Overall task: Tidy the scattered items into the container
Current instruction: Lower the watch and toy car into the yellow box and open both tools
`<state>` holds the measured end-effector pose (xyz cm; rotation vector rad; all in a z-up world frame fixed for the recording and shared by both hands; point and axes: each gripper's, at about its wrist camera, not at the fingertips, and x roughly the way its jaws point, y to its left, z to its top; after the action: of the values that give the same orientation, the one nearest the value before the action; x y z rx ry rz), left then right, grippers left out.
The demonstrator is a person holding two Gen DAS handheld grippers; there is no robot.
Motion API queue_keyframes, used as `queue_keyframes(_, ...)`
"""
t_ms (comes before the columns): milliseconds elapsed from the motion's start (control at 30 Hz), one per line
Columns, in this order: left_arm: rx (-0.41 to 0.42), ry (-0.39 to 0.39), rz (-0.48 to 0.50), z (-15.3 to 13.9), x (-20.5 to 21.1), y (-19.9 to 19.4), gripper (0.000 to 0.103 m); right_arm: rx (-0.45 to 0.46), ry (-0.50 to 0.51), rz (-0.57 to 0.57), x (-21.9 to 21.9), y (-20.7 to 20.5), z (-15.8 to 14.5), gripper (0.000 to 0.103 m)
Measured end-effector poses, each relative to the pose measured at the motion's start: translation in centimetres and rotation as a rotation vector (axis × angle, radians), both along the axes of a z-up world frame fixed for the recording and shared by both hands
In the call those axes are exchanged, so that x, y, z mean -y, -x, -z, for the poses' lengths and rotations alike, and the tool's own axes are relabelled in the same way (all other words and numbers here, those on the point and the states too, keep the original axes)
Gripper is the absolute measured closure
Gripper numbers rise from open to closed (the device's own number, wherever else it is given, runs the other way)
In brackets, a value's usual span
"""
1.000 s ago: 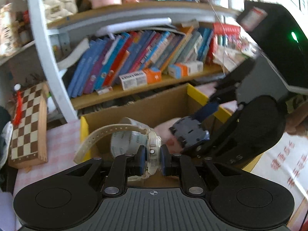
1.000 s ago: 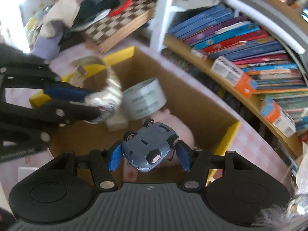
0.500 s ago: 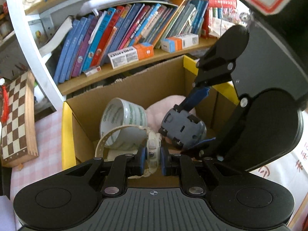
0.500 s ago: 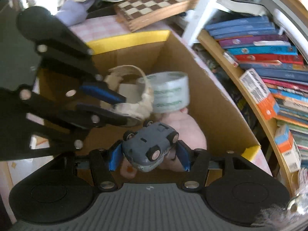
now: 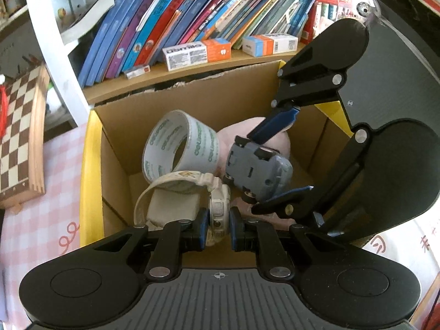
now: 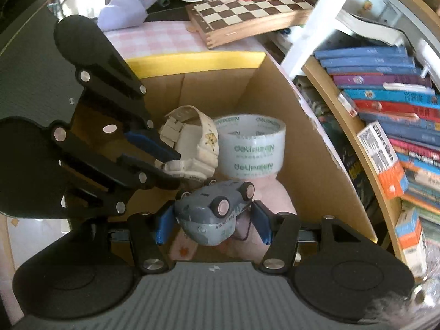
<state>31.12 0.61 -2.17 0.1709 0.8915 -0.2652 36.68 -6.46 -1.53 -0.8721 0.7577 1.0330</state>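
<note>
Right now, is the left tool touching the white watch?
Touching. The left wrist view shows the left tool with both blue pads pressed against the white watch.

Pink checked table (image 5: 41, 220) bears cardboard box (image 5: 90, 170), chessboard (image 5: 19, 137).

L claw (image 5: 217, 229) & R claw (image 6: 213, 224) both clamped, converging.

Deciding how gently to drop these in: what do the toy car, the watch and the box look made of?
Toy car: looks like hard moulded plastic, matte blue-grey, crisp seams.
Watch: cream strap, probably rubber or soft plastic, since it holds a curved loop; case likely plastic.
Box: brown corrugated cardboard, torn ragged top edge.
</note>
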Motion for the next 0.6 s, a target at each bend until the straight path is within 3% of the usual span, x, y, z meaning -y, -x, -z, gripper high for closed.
queue_keyframes(100,0.013,-0.005,-0.021,-0.1,-0.3,0.1,0.088,-0.007,0.013,-0.037,-0.5,-0.1,0.6,0.048)
queue_keyframes(200,0.036,-0.011,-0.033,-0.5,-0.4,0.3,0.088,-0.056,0.042,-0.048,-1.2,-0.5,1.6,0.060)
queue_keyframes(400,0.079,-0.003,-0.046,-1.4,-0.7,0.7,0.082,-0.113,0.071,-0.023,-1.6,-1.5,3.0,0.061)
queue_keyframes(500,0.092,0.006,-0.067,-1.8,-1.0,1.0,0.072,-0.112,0.045,-0.005,-1.3,-1.7,2.5,0.060)
queue_keyframes(567,0.105,0.008,-0.088,-2.2,-1.1,1.3,0.057,-0.119,0.026,0.012,-1.1,-1.8,1.9,0.060)
queue_keyframes(600,0.120,0.011,-0.089,-2.6,-1.2,1.6,0.055,-0.128,0.013,0.022,-0.9,-1.9,1.5,0.060)
